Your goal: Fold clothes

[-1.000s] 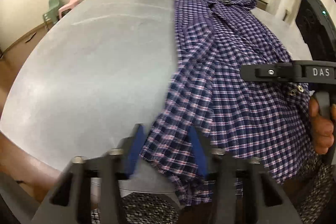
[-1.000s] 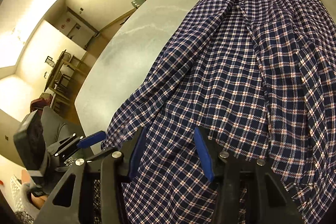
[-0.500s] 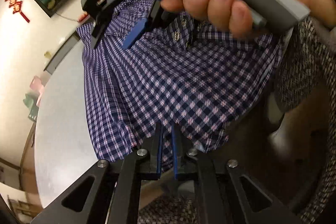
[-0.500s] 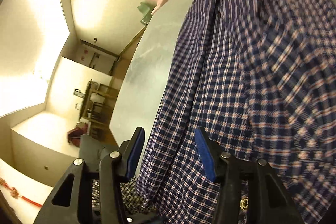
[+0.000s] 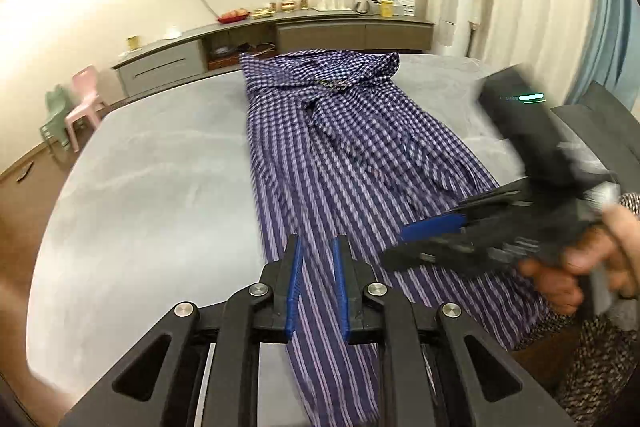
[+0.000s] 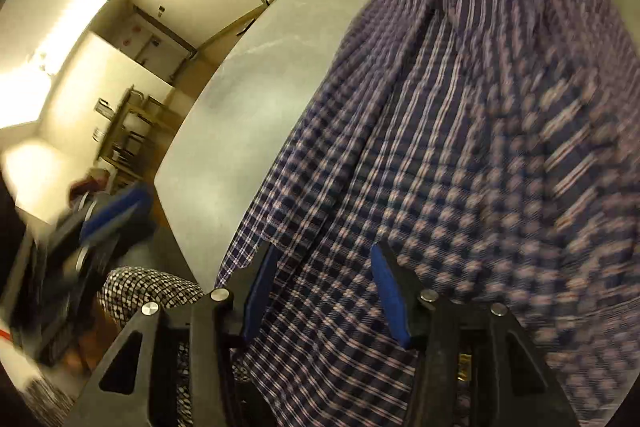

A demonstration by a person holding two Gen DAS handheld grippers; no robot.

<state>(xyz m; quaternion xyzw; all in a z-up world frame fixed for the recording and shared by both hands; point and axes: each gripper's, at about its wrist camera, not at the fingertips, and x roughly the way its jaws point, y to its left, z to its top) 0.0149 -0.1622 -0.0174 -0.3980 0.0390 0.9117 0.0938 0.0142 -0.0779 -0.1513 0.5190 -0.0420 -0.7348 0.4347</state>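
Left wrist view: plaid shirt (image 5: 340,147) lies lengthwise on the grey table (image 5: 160,167), hem over the near edge. Left hand-held gripper (image 5: 318,283) stands narrowly parted, cloth between its pads; grip uncertain. Right hand-held gripper (image 6: 324,291) gapes wide above the hem.

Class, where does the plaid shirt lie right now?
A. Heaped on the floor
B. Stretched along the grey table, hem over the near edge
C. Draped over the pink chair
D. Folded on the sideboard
B: the shirt stretches along the table, hem hanging off its near edge.
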